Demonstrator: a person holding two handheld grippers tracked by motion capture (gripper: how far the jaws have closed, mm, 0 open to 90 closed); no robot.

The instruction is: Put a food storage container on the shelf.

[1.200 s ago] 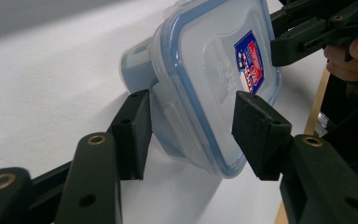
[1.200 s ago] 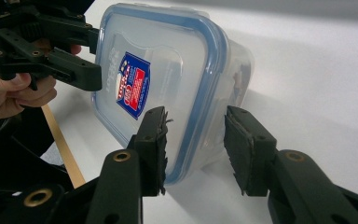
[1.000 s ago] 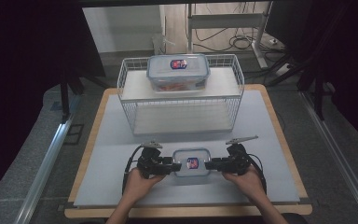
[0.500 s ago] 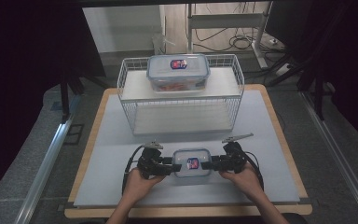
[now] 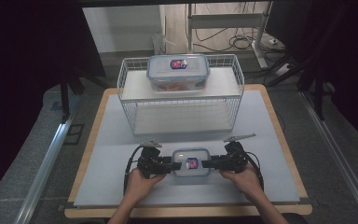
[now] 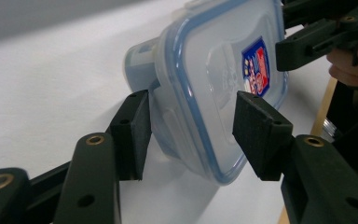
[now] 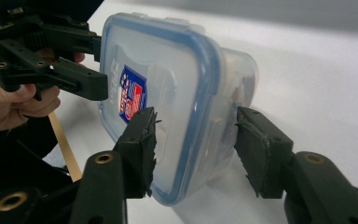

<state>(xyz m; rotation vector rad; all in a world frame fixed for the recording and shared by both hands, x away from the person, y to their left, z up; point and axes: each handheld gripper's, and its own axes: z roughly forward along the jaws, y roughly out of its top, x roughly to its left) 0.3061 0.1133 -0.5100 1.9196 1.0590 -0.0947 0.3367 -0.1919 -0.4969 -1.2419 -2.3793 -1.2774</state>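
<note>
Clear box (image 5: 191, 162) stays at the table's near edge; we grip it, left fingers (image 5: 169, 164) unchanged, right fingers (image 5: 206, 164) just closing tighter.

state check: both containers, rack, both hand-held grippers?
near container: lid on, flat on the table mat, held at both ends
far container: lid on, upright on the wire rack's top shelf
wire rack: upright, lower shelf bare
left hand-held gripper: clamped over near container's end
right hand-held gripper: jaws just closing, astride the opposite end; contact unclear
</note>
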